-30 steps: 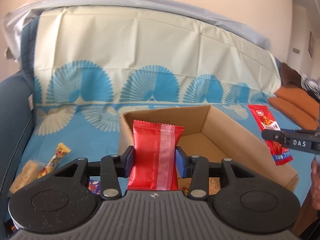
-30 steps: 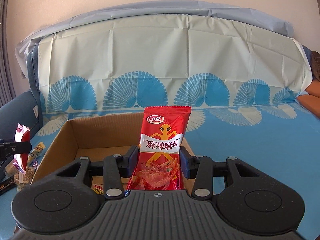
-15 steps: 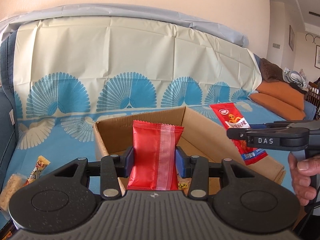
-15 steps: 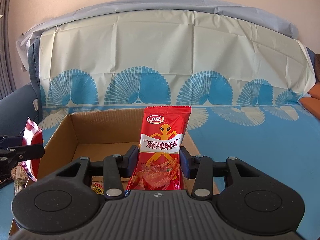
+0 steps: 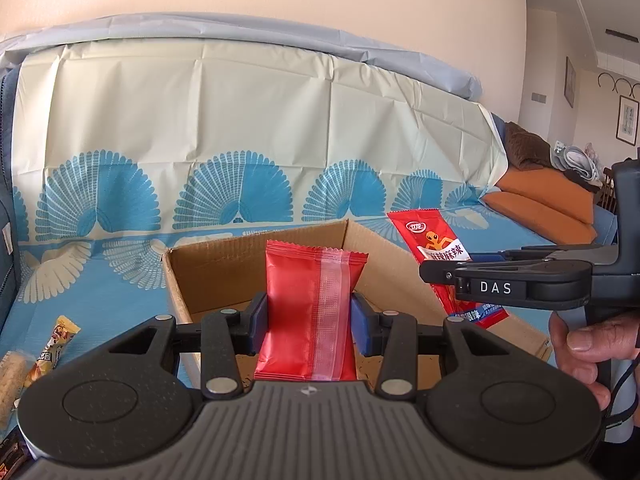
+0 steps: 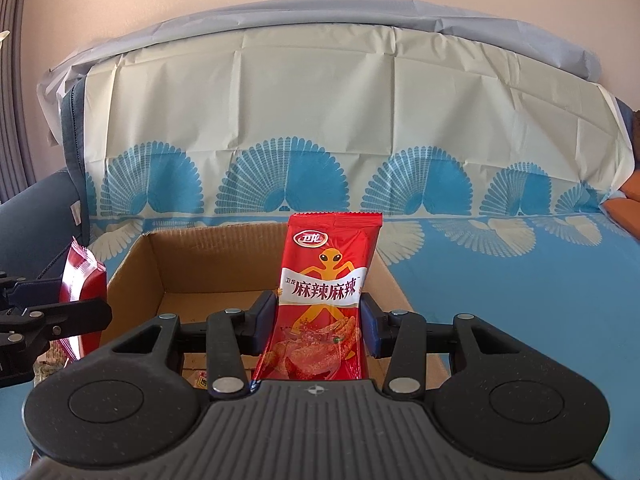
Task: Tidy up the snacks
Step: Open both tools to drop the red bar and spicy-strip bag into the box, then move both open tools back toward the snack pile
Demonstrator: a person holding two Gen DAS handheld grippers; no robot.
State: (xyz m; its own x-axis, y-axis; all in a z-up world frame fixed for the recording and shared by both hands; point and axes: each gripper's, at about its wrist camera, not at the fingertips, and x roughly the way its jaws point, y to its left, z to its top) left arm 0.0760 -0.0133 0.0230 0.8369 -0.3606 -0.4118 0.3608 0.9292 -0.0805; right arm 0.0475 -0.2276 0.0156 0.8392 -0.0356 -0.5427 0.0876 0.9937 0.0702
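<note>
My left gripper (image 5: 307, 322) is shut on a plain red snack packet (image 5: 310, 312), held upright above the open cardboard box (image 5: 224, 264). My right gripper (image 6: 318, 320) is shut on a red spicy-strip packet with an orange alien figure (image 6: 324, 292), held upright over the same box (image 6: 208, 264). In the left wrist view the right gripper (image 5: 436, 276) comes in from the right with its packet (image 5: 436, 248) over the box's right wall. In the right wrist view the left gripper (image 6: 86, 314) shows at the left edge with its red packet (image 6: 80, 276).
The box sits on a sofa under a blue and cream fan-patterned cloth (image 5: 240, 128). A few loose snacks (image 5: 56, 348) lie on the seat left of the box. A small wrapper (image 6: 200, 380) lies inside the box. Orange cushions (image 5: 548, 208) are at the far right.
Both grippers have closed in over the box while keeping their packets. In the left wrist view the right gripper has grown larger and nearer, and the box has shifted right.
</note>
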